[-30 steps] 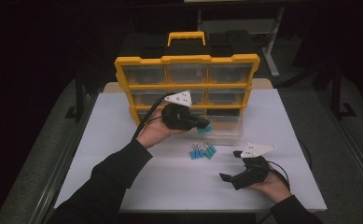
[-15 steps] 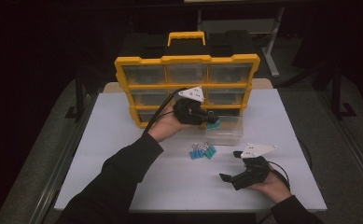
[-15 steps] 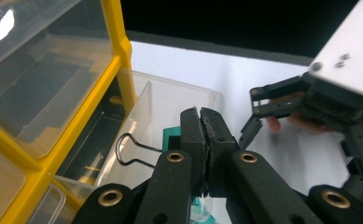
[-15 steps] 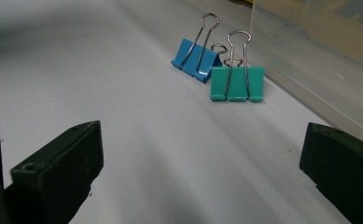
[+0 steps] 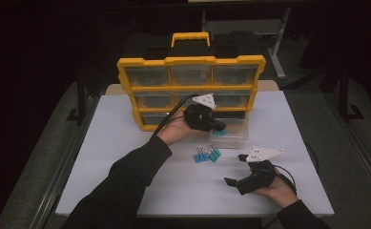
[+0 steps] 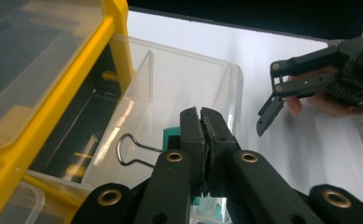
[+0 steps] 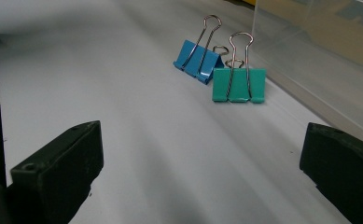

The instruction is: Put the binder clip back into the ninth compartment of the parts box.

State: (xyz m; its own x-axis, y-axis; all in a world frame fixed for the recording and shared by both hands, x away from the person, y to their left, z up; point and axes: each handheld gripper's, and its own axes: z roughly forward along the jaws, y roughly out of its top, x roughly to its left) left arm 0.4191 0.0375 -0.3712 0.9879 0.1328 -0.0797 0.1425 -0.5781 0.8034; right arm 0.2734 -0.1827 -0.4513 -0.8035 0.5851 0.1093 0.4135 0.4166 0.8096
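One teal binder clip [image 6: 172, 138] is hanging clamped in the left gripper [image 6: 201, 122] directly over the clear drawer [image 6: 188, 79]; the right gripper [image 5: 234, 182] is resting wide open, well apart.

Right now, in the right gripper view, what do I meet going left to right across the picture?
Left black tool jaw, blue binder clip, teal binder clip, clear drawer wall, right black tool jaw.

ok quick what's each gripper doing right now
left gripper: shut on a teal binder clip over the clear drawer
right gripper: open, holding nothing
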